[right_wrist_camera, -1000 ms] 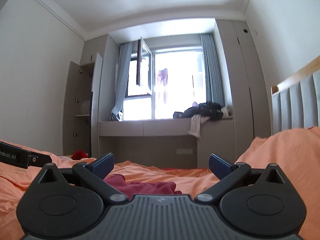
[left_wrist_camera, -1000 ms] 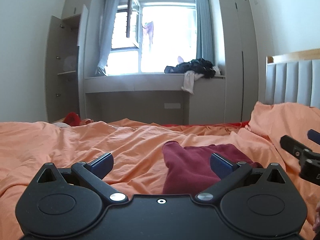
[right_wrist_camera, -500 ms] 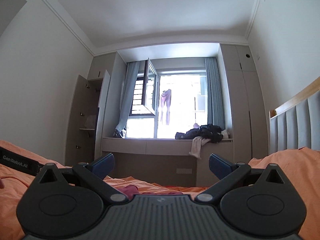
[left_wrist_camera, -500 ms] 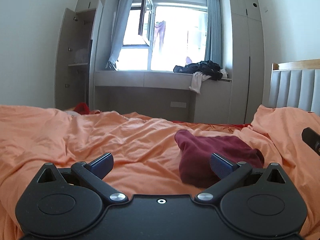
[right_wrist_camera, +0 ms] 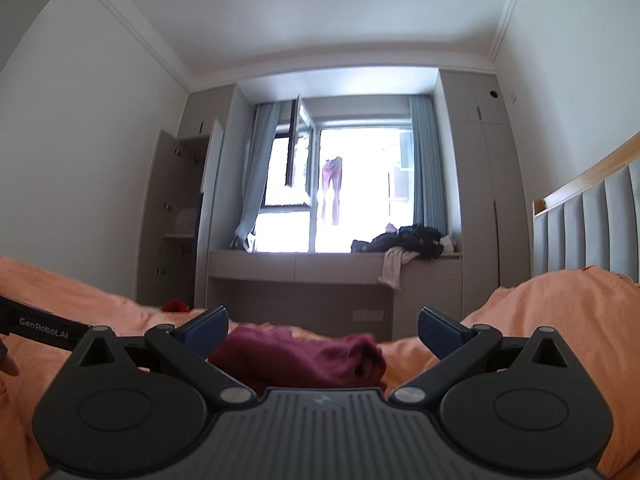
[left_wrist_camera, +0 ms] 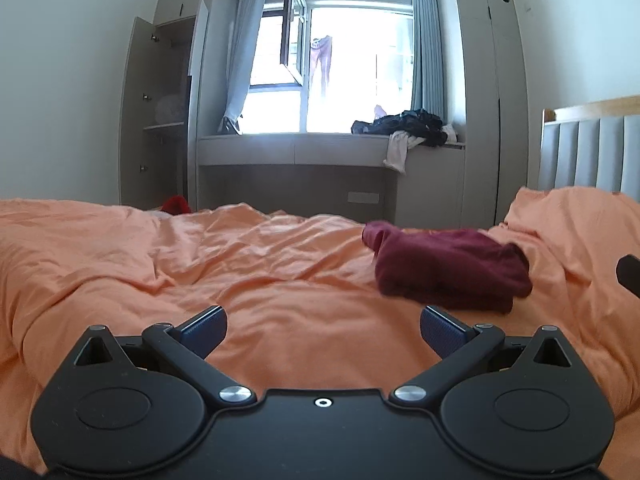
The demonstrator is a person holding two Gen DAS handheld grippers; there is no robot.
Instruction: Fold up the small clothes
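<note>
Counts: 1 maroon garment point(left_wrist_camera: 448, 270) on the bed, far right. 2 grippers, left gripper point(left_wrist_camera: 322, 330) and right gripper point(right_wrist_camera: 322, 330), 2 fingers each, all spread with nothing between. 1 orange sheet point(left_wrist_camera: 240, 264). 1 heap of dark clothes point(left_wrist_camera: 404, 126) on the far ledge; item count unclear, probably several. 1 red thing point(left_wrist_camera: 176, 204) far left. 1 pink garment point(left_wrist_camera: 322, 60) hanging outside the window.

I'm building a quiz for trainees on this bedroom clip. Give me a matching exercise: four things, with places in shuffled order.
1. maroon garment
2. dark clothes pile
3. pink garment
4. red item

a. hanging outside the window
b. beyond the bed's far edge, by the open cabinet
c. lying on the orange bedsheet
d. on the window ledge

Pairs: 1-c, 2-d, 3-a, 4-b
</note>
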